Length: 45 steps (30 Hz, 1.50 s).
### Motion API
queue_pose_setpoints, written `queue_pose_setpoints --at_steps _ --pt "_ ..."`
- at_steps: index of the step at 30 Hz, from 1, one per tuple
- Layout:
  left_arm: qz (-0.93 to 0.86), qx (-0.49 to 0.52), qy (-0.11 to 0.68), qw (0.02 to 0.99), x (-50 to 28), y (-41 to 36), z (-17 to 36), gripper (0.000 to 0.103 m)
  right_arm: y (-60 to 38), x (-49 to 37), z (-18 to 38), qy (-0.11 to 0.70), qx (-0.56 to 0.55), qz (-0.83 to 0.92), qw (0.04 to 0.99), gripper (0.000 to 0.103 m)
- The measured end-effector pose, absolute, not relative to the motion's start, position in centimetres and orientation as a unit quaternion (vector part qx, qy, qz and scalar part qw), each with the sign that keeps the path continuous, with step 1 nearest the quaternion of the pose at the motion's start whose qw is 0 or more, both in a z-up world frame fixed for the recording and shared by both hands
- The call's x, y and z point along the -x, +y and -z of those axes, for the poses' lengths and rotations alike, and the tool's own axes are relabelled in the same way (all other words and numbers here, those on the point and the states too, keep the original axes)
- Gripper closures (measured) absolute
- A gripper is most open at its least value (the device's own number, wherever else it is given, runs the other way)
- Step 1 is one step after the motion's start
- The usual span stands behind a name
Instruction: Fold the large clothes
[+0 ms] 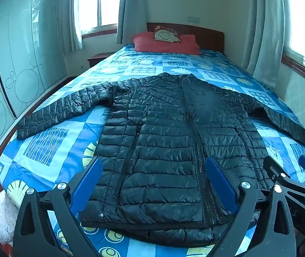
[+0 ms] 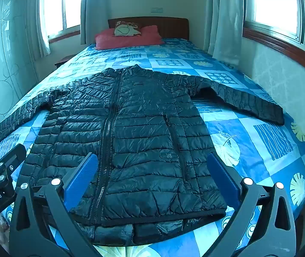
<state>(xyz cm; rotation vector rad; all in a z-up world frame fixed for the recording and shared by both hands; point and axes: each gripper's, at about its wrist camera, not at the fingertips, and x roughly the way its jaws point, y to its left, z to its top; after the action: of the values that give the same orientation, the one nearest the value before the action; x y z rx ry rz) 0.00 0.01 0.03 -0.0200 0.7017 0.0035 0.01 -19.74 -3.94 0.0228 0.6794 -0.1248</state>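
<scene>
Bed [image 1: 45,150] takes up most of the room, covered edge to edge with a blue patchwork sheet [image 1: 131,64] printed with pale leaves, shells and stripe blocks. Dark wood headboard [image 1: 206,34] at the far end. Red pillow [image 1: 165,44] lies across the head edge of the bed, a small cream cushion [image 1: 166,35] resting on it against the headboard. Low wooden nightstand [image 1: 98,59] just beside the far left corner of the bed. Wardrobe [image 1: 28,49] with frosted sliding doors, circle pattern, along the left side. Windows [image 1: 98,4] on two walls, grey-white curtains [image 1: 129,10] hanging beside them. White wall socket plate [image 1: 193,19] above the headboard.
</scene>
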Motion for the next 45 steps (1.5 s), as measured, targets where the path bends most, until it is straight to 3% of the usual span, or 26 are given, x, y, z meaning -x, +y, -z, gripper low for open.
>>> queue_pose_setpoints --at_steps 45 --pt "-0.004 0.012 0.352 0.936 0.47 0.60 0.71 0.008 -19.44 0.09 4.06 0.335 -0.012 0.061 0.940 0.002"
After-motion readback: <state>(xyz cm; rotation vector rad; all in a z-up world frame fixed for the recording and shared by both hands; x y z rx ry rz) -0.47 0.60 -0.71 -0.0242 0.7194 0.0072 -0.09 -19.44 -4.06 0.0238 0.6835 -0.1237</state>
